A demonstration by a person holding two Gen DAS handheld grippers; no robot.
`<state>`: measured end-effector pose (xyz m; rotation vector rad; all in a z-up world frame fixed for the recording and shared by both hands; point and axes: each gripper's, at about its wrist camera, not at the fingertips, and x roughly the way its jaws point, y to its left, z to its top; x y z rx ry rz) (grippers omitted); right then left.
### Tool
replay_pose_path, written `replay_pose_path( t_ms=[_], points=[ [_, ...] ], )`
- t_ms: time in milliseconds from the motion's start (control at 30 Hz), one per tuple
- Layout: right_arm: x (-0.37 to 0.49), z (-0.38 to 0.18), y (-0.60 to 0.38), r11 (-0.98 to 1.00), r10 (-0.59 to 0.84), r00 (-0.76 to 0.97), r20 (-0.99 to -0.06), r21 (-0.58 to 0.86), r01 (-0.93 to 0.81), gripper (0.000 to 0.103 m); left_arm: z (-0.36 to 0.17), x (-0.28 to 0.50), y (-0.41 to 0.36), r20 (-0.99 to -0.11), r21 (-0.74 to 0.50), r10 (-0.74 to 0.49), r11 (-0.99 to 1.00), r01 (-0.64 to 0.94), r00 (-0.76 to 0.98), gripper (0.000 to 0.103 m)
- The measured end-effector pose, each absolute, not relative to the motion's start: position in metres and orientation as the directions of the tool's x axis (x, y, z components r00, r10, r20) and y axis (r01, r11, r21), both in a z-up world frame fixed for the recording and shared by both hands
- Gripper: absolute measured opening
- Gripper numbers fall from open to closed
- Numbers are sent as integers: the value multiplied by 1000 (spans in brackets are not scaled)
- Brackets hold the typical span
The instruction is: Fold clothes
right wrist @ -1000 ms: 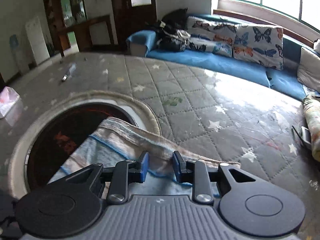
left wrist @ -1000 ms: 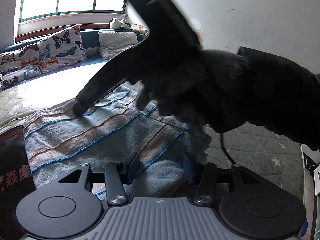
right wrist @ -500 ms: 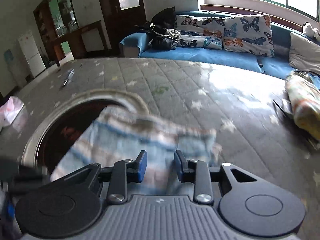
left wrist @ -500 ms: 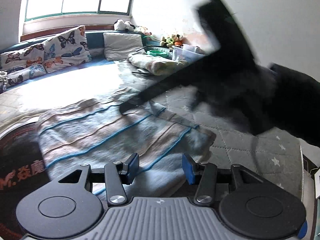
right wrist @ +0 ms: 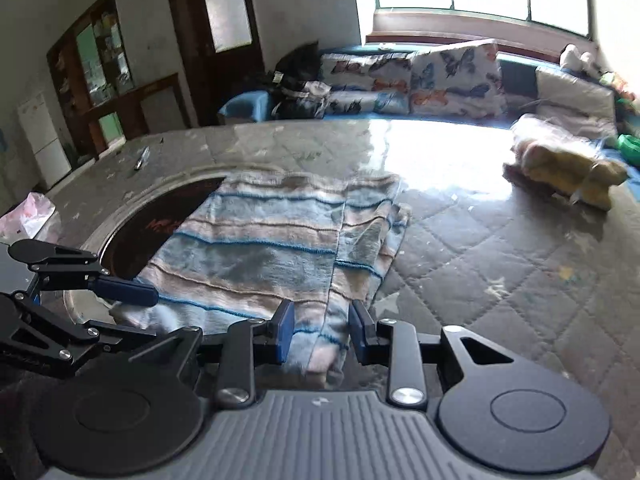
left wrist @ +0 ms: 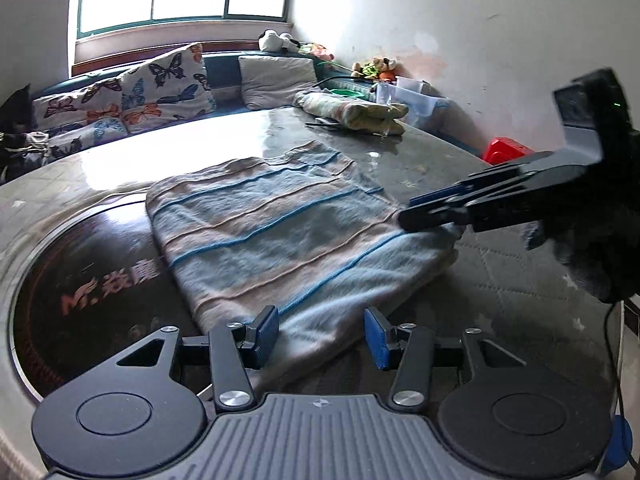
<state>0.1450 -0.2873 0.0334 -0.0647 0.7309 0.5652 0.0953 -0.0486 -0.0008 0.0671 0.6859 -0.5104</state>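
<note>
Left wrist: striped cloth (left wrist: 280, 236) flat; bin (left wrist: 418, 98) contents unclear.

Striped garment (left wrist: 280, 232), folded, flat

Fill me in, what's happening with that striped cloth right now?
A person is folding a striped blue and beige garment on a quilted table, one pair of tongs in each hand. The left tongs and right tongs both stand open at the garment's near edge, gripping nothing. The garment lies folded, partly over a dark round inset.
</note>
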Motion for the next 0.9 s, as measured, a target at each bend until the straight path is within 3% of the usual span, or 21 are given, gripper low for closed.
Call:
replay_pose_path(
  t_ms=[467,667,733,800,900],
  points=[
    [111,28,-300,884,454,662,-597,210,-418,30,-7,74,-33,-618,-13,-332,911,413,713,49],
    [107,30,-299,888,451,667,-594,220,-405,29,-7,71,-29,-609,0,-302,925,380,734,30],
    [105,30,-298,889,448,668,-595,216,-404,22,-6,69,-27,-604,-7,-298,929,369,740,21],
    [103,33,-298,888,450,672,-588,216,-405,14,-5,68,-26,-598,-6,-287,935,353,749,18],
    [101,38,-299,875,478,659,-581,250,-415,14,-5,66,-25,-595,-16,-262,949,314,760,16]
  ],
)
